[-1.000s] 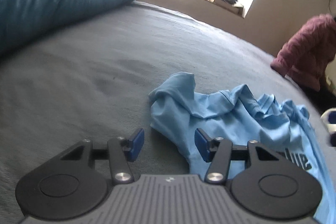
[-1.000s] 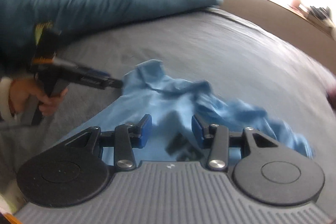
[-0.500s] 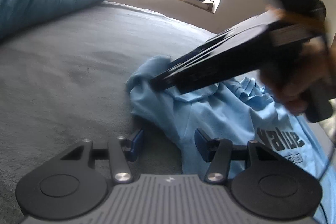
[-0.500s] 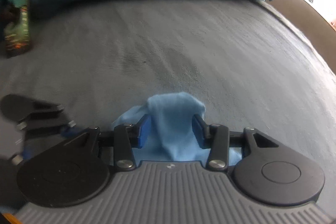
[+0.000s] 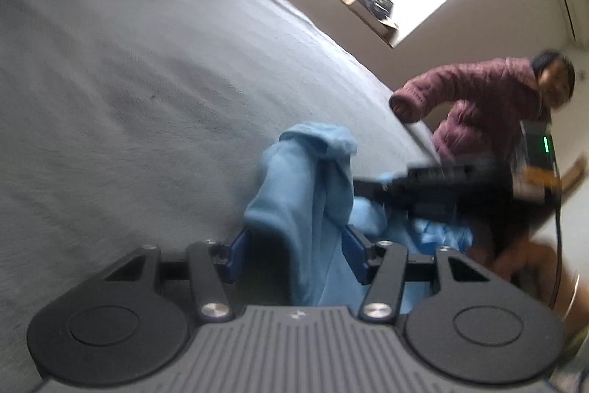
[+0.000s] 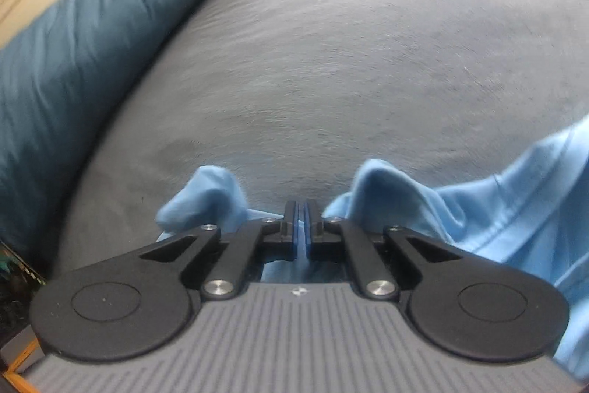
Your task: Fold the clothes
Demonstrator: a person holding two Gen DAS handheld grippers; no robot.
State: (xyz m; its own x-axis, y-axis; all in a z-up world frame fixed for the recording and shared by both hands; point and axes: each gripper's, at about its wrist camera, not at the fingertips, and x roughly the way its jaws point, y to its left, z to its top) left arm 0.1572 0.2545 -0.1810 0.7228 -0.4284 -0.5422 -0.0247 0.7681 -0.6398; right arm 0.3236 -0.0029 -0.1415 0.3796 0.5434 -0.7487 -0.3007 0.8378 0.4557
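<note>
While the left tongs (image 5: 296, 251) stand half open, a ridge of the shirt (image 5: 305, 194) rises between their blue pads (image 5: 239, 251), and blur hides whether these touch it. To their left runs the grey bed (image 5: 147, 80); to their right the right tongs (image 6: 302, 227) reach in, clenched tight on a pinch of shirt, cloth bunching at either side of them. Beyond the shirt, far right, a person in a maroon jacket (image 5: 486, 98) leans on the bed's edge
</note>
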